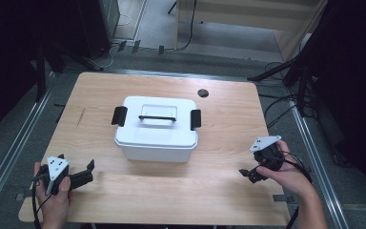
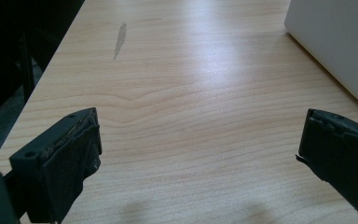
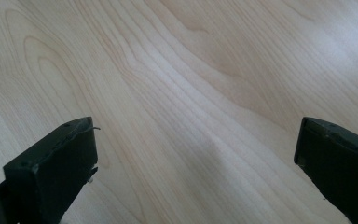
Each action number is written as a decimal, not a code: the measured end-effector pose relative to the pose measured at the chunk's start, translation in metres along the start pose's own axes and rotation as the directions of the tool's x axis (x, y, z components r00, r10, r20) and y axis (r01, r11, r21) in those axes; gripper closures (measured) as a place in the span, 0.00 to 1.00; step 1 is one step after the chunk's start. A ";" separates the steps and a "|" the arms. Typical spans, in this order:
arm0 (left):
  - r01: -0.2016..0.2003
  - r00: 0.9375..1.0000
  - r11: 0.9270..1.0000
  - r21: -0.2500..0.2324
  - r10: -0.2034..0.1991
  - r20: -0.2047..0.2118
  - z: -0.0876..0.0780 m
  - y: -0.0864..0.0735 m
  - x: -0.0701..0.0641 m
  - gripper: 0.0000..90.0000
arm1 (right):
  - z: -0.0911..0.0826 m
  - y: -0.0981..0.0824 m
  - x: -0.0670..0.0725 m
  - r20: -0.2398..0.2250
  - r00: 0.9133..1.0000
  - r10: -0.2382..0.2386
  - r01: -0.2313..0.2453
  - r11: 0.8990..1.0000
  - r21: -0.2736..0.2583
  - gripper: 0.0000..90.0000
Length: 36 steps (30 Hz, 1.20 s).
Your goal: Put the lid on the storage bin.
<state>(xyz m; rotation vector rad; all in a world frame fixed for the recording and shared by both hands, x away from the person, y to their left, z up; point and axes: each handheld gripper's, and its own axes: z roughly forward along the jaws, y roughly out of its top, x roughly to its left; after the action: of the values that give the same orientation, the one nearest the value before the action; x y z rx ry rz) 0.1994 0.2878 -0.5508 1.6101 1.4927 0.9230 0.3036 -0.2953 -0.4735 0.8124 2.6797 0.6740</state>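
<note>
A white plastic box [image 1: 156,136] with a shut lid stands mid-table, a black clip [image 1: 119,116] on each short side and a black handle [image 1: 157,117] flat on top. Near the front left corner, a hand holds my left gripper [image 1: 75,162] open, with nothing between the jaws. Along the jaws in the left gripper view [image 2: 200,126], the box's corner [image 2: 335,42] lies ahead to the right. My right gripper [image 1: 250,174] is held open over the front right of the table, apart from the box. Bare wood lies between its jaws in the right gripper view [image 3: 196,128].
The wooden table [image 1: 209,191] has a black round grommet [image 1: 202,93] near its far edge and a grey scuff [image 1: 81,117] at the left. Metal rails [image 1: 14,148] run along both sides. Dark stands [image 1: 305,71] and cables surround the table.
</note>
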 end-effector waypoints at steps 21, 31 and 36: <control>-0.013 1.000 1.000 -0.002 0.013 0.003 0.000 0.000 -0.002 0.00 | 0.005 -0.065 0.014 0.017 0.988 0.150 -0.145 0.973 -0.180 0.00; -0.013 1.000 1.000 0.000 0.013 0.004 0.000 0.000 -0.002 0.00 | 0.011 -0.099 0.022 0.015 0.963 0.269 -0.253 0.924 -0.287 0.00; -0.011 1.000 1.000 0.008 0.011 0.002 0.001 0.000 -0.001 0.00 | 0.008 -0.105 0.025 0.024 0.954 0.297 -0.274 0.906 -0.322 0.00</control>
<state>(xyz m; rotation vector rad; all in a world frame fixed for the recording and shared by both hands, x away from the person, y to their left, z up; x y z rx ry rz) 0.2002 0.2864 -0.5509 1.6261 1.4892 0.9230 0.2389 -0.3553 -0.5360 1.1231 2.3203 1.0856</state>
